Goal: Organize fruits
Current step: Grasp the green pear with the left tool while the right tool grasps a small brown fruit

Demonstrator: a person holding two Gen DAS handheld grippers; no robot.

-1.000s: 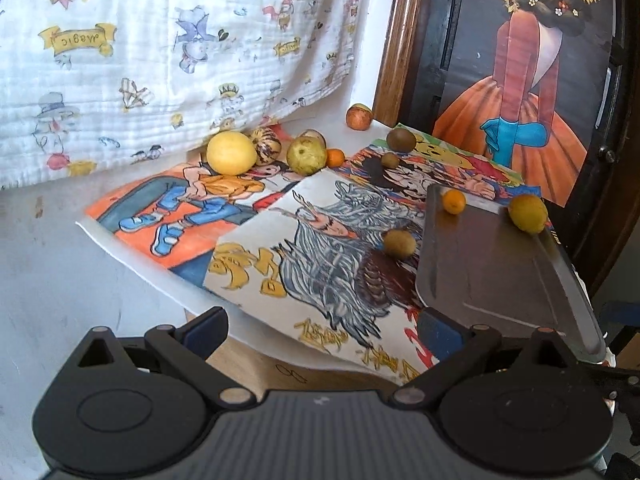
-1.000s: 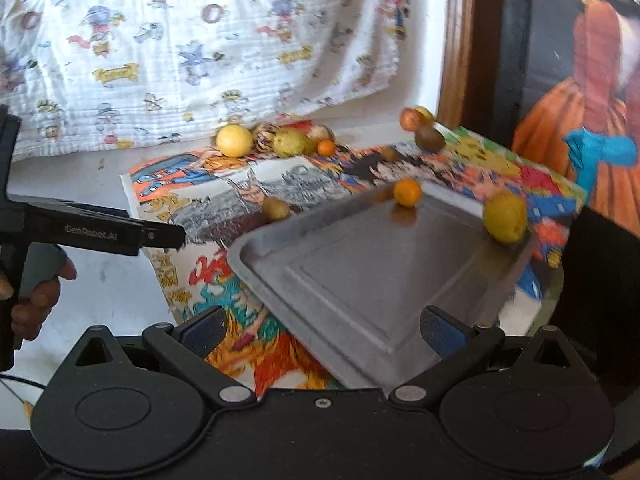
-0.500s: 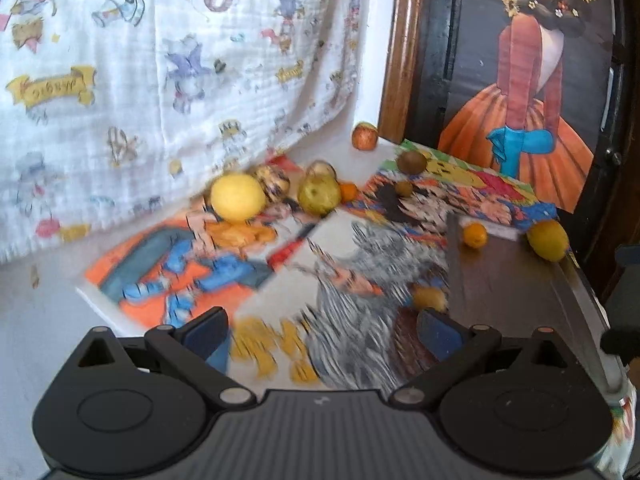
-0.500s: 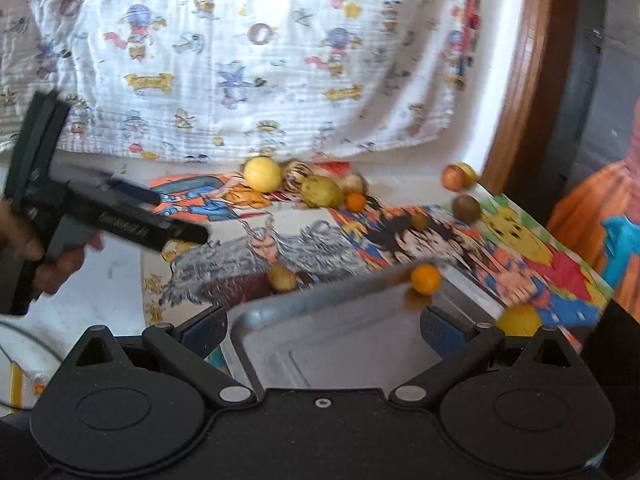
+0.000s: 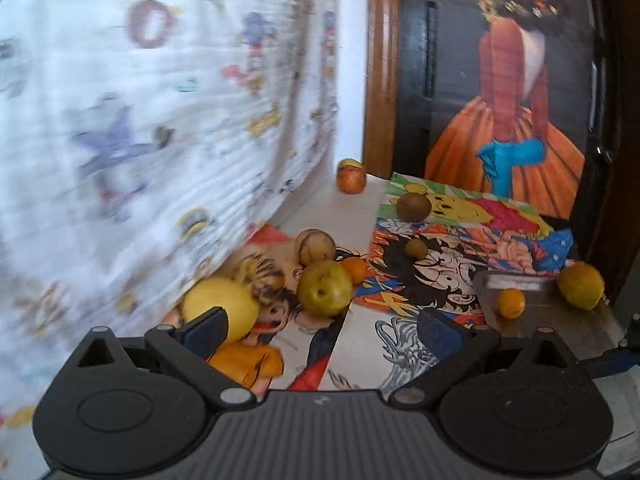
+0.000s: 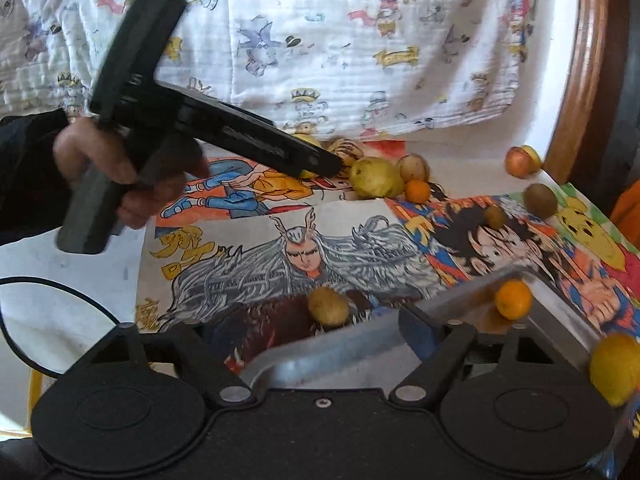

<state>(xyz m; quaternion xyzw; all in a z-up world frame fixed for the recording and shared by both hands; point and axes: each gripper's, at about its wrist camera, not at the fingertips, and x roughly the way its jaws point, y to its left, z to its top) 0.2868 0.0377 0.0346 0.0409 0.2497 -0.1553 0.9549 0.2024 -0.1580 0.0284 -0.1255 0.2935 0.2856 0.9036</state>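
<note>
Your right gripper (image 6: 316,332) is spread wide and empty over the near rim of the metal tray (image 6: 340,348), which holds a small orange (image 6: 513,299) and a lemon (image 6: 614,368). Your left gripper (image 5: 320,326), equally wide and empty, points at the green pear (image 5: 325,288) and large yellow fruit (image 5: 224,308) beyond.

My left gripper (image 5: 320,326) has moved in on the fruit cluster; the green pear (image 5: 325,287) now sits just ahead between its spread fingers. My right gripper (image 6: 324,322) has drawn closer above the tray (image 6: 360,344).
</note>
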